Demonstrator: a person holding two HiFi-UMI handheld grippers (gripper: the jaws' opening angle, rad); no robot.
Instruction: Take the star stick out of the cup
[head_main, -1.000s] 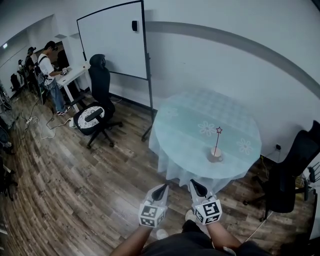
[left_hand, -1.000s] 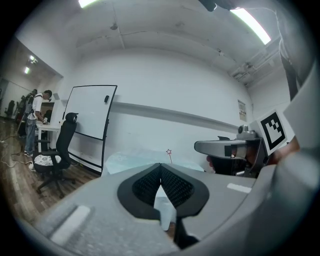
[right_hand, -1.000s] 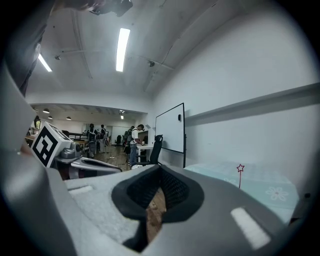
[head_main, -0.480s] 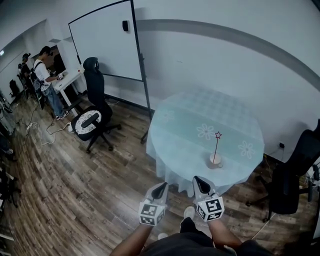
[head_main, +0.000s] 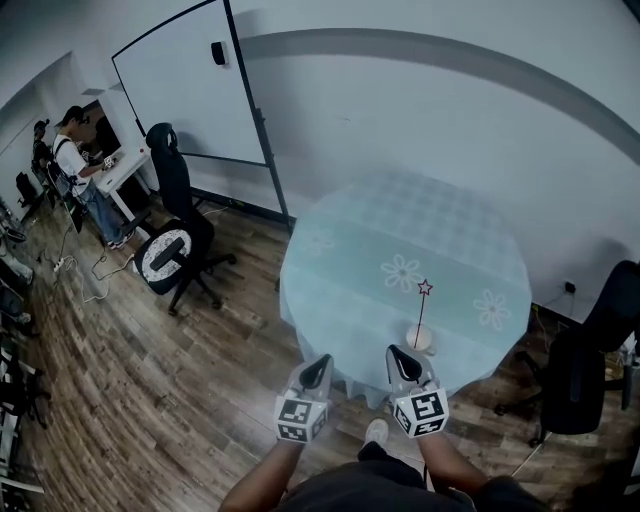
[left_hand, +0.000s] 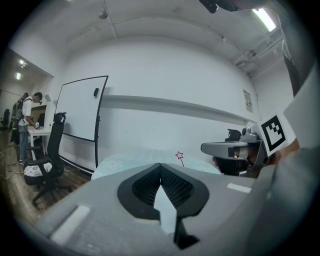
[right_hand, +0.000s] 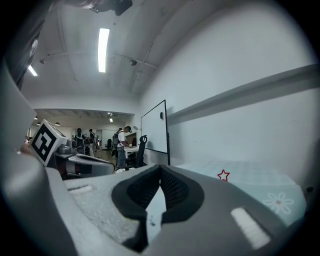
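As I hold both tools low in front of me, the left gripper (head_main: 318, 362) has its jaws pressed together at the tips with nothing between them. The right gripper (head_main: 401, 354) is clenched the same way and is also empty. Both hover just short of the near edge of the round tabletop (head_main: 400, 220), which is covered by a pale cloth with flower prints. The cup (head_main: 420, 338) stands on the tabletop close to that near edge, just beyond the right gripper and apart from it. The star stick (head_main: 421, 305) stands in the cup, nearly upright, its red-outlined star at the top. In both gripper views the star shows to the right of the closed tips. Beyond the far left edge, a whiteboard (head_main: 190, 90) stands by the wall.
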